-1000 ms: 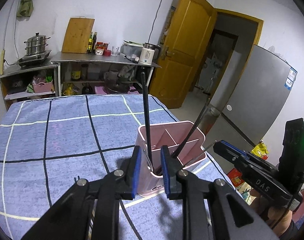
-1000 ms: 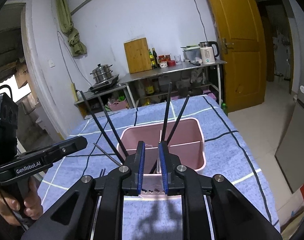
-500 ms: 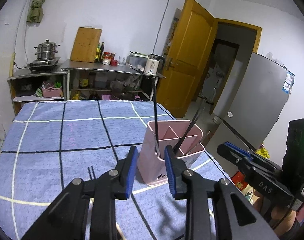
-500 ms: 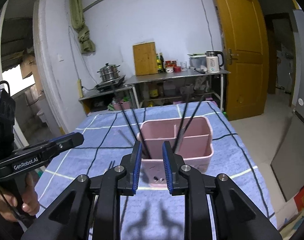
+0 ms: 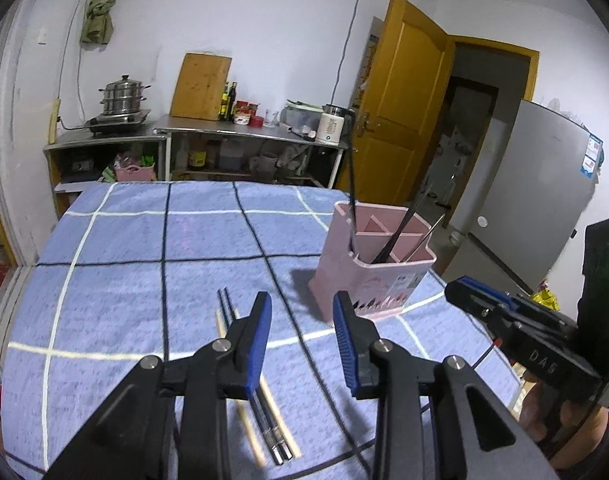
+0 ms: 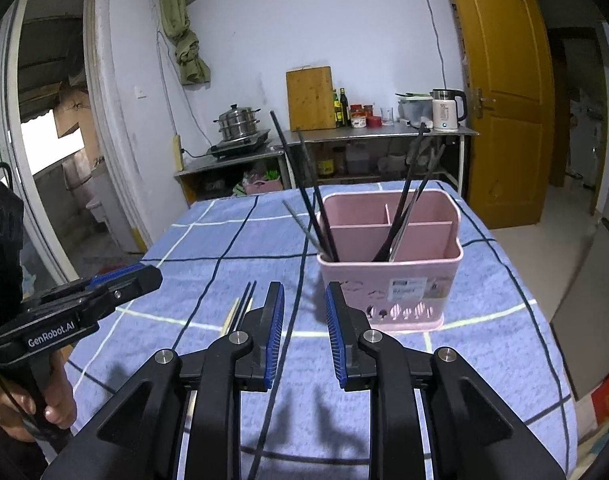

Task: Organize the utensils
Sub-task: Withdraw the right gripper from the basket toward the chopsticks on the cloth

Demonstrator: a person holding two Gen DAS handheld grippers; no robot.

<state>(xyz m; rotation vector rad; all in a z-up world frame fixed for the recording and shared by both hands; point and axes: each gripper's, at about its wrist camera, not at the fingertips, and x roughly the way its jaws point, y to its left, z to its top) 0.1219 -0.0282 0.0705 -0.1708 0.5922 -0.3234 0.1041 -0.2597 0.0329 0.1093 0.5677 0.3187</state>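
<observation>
A pink divided utensil holder (image 5: 374,280) (image 6: 388,284) stands on the blue checked tablecloth (image 5: 144,240), with several black chopsticks (image 6: 304,196) leaning in its compartments. Loose chopsticks (image 5: 266,412) (image 6: 240,308), a dark metal-tipped pair and a pale wooden one, lie on the cloth near the front. My left gripper (image 5: 301,308) hovers just right of them, its jaws opening with nothing between them. My right gripper (image 6: 303,300) is open and empty, a short way in front of the holder. Each gripper also shows in the other's view: the right gripper (image 5: 460,292) and the left gripper (image 6: 144,276).
Behind the table stands a steel counter (image 5: 244,130) with a steamer pot (image 5: 122,98), a cutting board (image 5: 200,86), bottles and a kettle (image 6: 446,110). A yellow door (image 5: 400,100) and a grey fridge (image 5: 536,192) are on the right. A hand (image 6: 44,404) holds the left gripper.
Both grippers have drawn back from the pink holder and their jaws have widened. The chopsticks that stood between the pads now lean in the holder alone. The loose chopsticks have come into view.
</observation>
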